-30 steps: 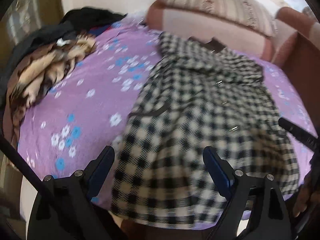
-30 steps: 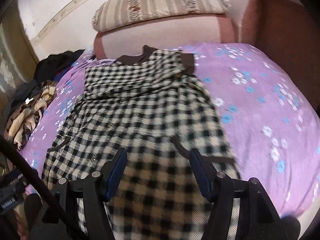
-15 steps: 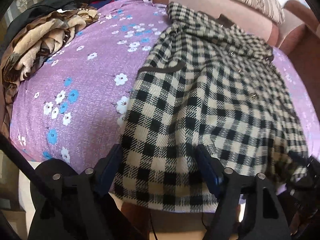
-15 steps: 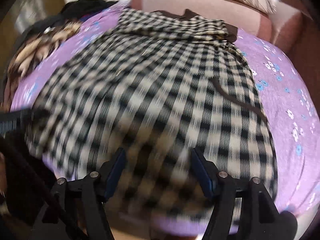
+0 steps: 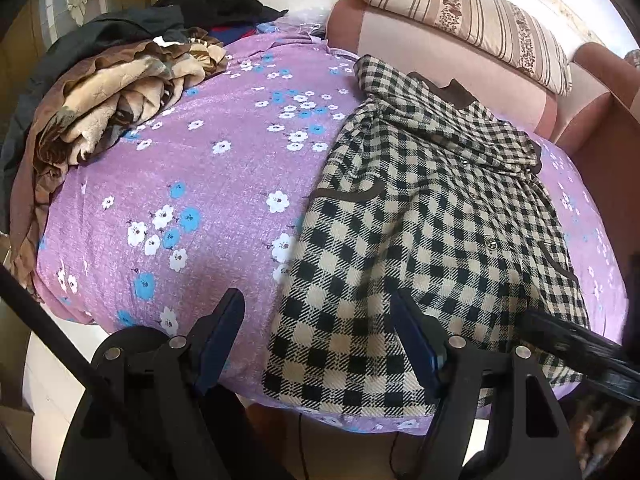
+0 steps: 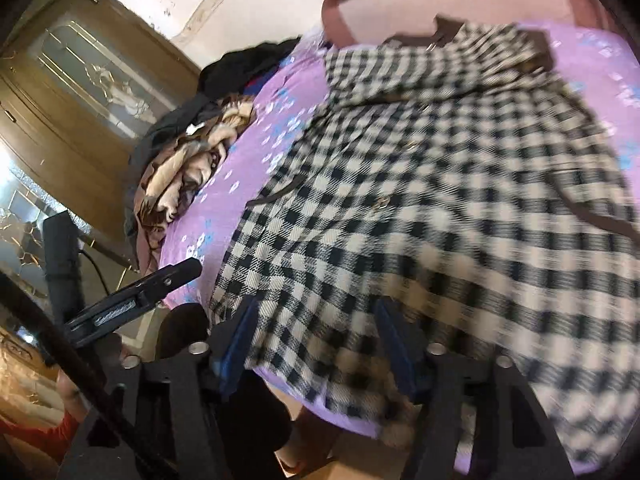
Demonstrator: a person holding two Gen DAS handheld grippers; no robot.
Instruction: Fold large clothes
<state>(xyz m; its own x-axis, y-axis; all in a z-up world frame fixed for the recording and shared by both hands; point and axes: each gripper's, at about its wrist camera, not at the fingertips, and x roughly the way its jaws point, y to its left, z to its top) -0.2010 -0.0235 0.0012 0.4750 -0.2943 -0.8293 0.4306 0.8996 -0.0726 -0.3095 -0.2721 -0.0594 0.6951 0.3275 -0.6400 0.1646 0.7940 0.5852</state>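
A black-and-cream checked coat (image 5: 432, 216) with brown collar and pocket trim lies flat on the purple flowered bedsheet (image 5: 192, 200), its hem at the near edge. My left gripper (image 5: 320, 336) is open, just above the hem's left corner. My right gripper (image 6: 316, 340) is open over the hem, as the right wrist view shows, where the coat (image 6: 440, 184) is blurred. The right gripper also shows at the lower right of the left wrist view (image 5: 576, 356), and the left gripper at the left of the right wrist view (image 6: 140, 292).
A heap of brown, tan and dark clothes (image 5: 116, 92) lies at the bed's far left. A pink sofa back (image 5: 440, 52) with a striped cushion (image 5: 472, 12) stands behind the bed. A wooden cabinet (image 6: 80, 92) stands at the left. The bed's near edge drops to the floor.
My left gripper has swung left, so the coat's left hem corner now sits between its fingers. My right gripper has moved left and tilted, closing on the hem.
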